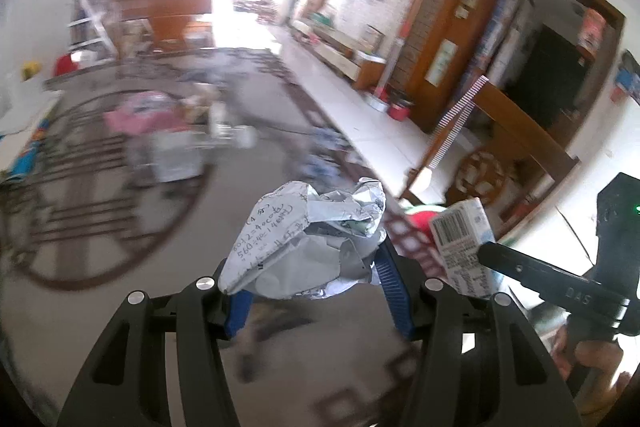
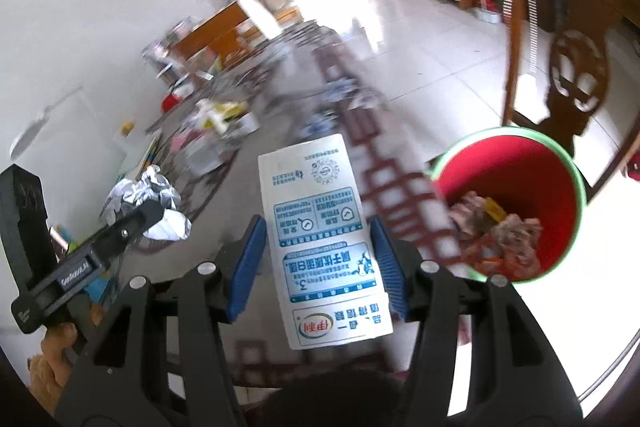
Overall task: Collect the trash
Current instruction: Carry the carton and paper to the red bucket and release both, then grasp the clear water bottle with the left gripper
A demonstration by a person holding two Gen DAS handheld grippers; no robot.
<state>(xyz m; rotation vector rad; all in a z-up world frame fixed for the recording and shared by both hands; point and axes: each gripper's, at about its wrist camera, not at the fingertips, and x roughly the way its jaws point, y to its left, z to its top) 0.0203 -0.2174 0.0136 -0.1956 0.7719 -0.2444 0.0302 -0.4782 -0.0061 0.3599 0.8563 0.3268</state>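
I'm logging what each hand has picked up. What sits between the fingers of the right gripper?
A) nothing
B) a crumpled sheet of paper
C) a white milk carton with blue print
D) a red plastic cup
C: in the right wrist view the right gripper has its blue pads on either side of the milk carton, while the crumpled paper sits in the left gripper.

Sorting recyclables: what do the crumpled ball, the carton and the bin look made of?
Crumpled ball: paper, matte, handwriting and sharp creases. Milk carton: coated paperboard probably, smooth printed panels and folded edges. Bin: likely plastic, evenly red inside with a green rim.
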